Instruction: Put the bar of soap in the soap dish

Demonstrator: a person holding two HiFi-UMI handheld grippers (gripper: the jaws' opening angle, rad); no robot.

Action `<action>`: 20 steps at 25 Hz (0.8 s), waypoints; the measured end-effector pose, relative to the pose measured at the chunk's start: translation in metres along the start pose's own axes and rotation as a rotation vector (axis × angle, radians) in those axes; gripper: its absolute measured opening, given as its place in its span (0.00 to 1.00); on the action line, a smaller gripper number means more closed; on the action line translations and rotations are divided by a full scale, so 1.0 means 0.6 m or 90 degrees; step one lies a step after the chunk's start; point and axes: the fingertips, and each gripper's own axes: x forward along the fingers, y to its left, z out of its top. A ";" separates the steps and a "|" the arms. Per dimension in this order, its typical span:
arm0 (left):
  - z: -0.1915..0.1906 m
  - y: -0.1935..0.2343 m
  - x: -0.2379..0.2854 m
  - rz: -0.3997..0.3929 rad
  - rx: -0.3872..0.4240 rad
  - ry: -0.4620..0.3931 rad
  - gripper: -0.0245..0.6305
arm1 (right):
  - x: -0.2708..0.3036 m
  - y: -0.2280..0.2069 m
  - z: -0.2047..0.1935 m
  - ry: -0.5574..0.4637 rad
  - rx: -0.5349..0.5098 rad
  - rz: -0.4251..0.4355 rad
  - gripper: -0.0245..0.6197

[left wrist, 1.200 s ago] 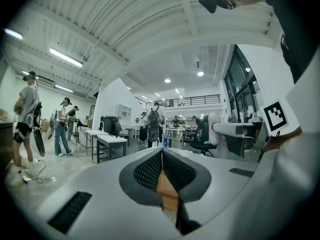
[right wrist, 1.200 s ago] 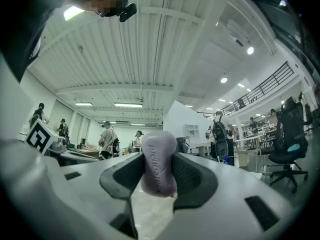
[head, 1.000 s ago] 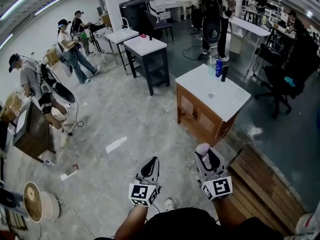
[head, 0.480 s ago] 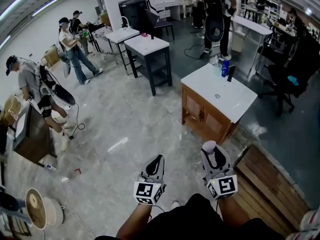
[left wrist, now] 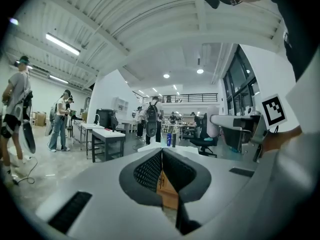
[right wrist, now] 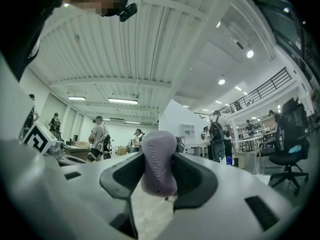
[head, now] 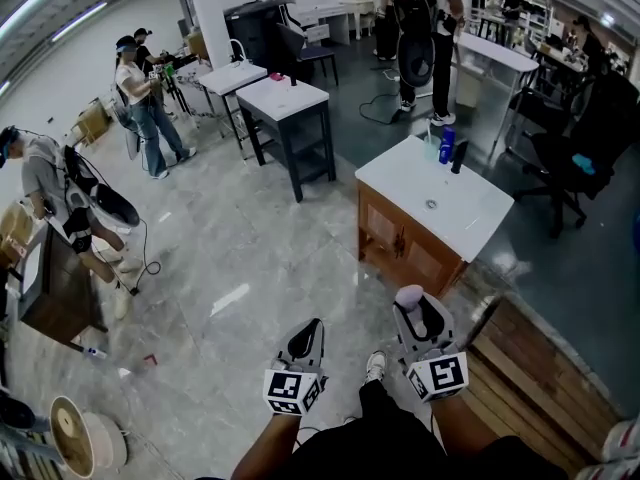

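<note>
My right gripper is shut on a pale lilac bar of soap, which stands on end between the jaws; in the right gripper view the soap fills the gap between them. My left gripper is shut with nothing in it, its jaws pressed together. Both grippers hang low over the marble floor, near the person's body. A white-topped wooden vanity with a sink stands ahead to the right. No soap dish can be made out in any view.
Bottles stand at the vanity's far corner. A wooden pallet lies right of the grippers. Dark tables stand further off. Several people stand around the room, one with a backpack. A stool sits at lower left.
The view has shifted a little; both grippers keep their place near the body, and the soap stays held in the right one. A shoe now shows between the grippers.
</note>
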 end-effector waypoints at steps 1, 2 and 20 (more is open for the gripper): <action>0.005 0.005 0.012 0.000 0.001 -0.003 0.07 | 0.012 -0.008 -0.002 -0.001 0.001 -0.001 0.34; 0.010 0.010 0.025 0.000 0.001 -0.005 0.07 | 0.024 -0.016 -0.004 -0.002 0.002 -0.003 0.34; 0.069 0.060 0.324 -0.027 0.009 0.014 0.07 | 0.235 -0.211 -0.031 0.004 0.030 -0.017 0.33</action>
